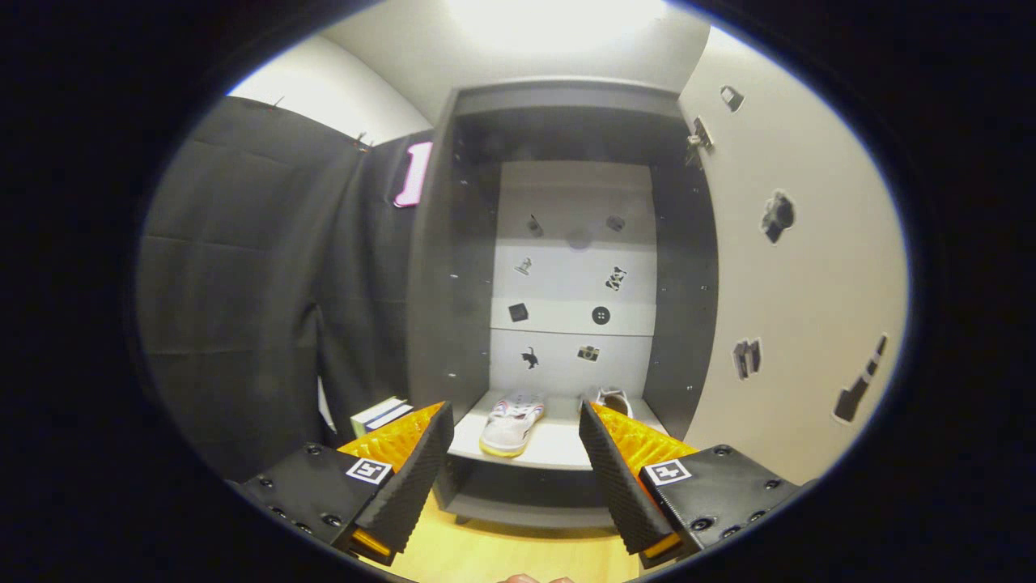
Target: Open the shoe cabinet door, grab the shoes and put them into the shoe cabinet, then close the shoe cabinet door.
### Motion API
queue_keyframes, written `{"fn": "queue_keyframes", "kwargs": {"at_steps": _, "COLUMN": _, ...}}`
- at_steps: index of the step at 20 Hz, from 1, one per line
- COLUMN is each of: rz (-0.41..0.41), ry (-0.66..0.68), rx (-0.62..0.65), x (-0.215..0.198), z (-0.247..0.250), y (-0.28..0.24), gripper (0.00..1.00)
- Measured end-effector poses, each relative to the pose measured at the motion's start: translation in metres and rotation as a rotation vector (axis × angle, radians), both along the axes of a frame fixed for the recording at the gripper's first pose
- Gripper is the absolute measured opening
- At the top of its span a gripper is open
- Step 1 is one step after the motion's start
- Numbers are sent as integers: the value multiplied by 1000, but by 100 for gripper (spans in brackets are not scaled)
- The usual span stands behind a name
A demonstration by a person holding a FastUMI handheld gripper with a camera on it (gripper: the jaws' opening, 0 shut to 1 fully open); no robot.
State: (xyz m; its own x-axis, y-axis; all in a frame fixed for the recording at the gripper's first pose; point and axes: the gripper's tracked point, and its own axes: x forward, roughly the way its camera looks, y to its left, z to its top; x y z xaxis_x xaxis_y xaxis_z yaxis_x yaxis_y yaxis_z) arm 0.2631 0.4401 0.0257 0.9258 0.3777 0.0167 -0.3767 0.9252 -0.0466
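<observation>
The grey shoe cabinet (437, 267) stands open ahead of me, its pale door (801, 324) swung out to the right with small stickers on it. On the cabinet's bottom shelf (558, 449) lies a white sneaker (511, 423) with a yellowish sole, toe toward me. A second white shoe (613, 399) sits beside it, partly hidden behind my right fingertip. My gripper (515, 425) is open, nothing between its fingers (413, 478), and it hangs just in front of the shelf's front edge.
A black cloth wall hangs left of the cabinet. A small stack of books or boxes (379, 414) sits at the cabinet's lower left, behind my left finger. The wooden floor (502, 555) lies below. The cabinet's back panel (575, 275) bears small stickers.
</observation>
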Motion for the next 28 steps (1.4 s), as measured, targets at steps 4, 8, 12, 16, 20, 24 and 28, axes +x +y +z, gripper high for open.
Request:
{"fn": "queue_keyframes", "kwargs": {"at_steps": 4, "rz": 44, "ry": -29, "rx": -15, "x": -85, "z": -7, "y": -29, "gripper": 97}}
{"fn": "queue_keyframes", "kwargs": {"at_steps": 8, "rz": -3, "ry": 22, "rx": -23, "x": -144, "z": -20, "y": -74, "gripper": 97}}
{"fn": "queue_keyframes", "kwargs": {"at_steps": 12, "rz": -112, "ry": 33, "rx": 10, "x": -180, "z": -11, "y": -146, "gripper": 97}}
{"fn": "queue_keyframes", "kwargs": {"at_steps": 16, "rz": -286, "ry": -28, "rx": 2, "x": -192, "z": 15, "y": -232, "gripper": 97}}
{"fn": "queue_keyframes", "kwargs": {"at_steps": 20, "rz": -377, "ry": -102, "rx": 19, "x": -187, "z": 40, "y": -294, "gripper": 97}}
{"fn": "queue_keyframes", "kwargs": {"at_steps": 24, "rz": -442, "ry": -102, "rx": -22, "x": -157, "z": 26, "y": -356, "gripper": 97}}
{"fn": "queue_keyframes", "kwargs": {"at_steps": 28, "rz": -391, "ry": -52, "rx": 62, "x": -115, "z": 20, "y": -385, "gripper": 97}}
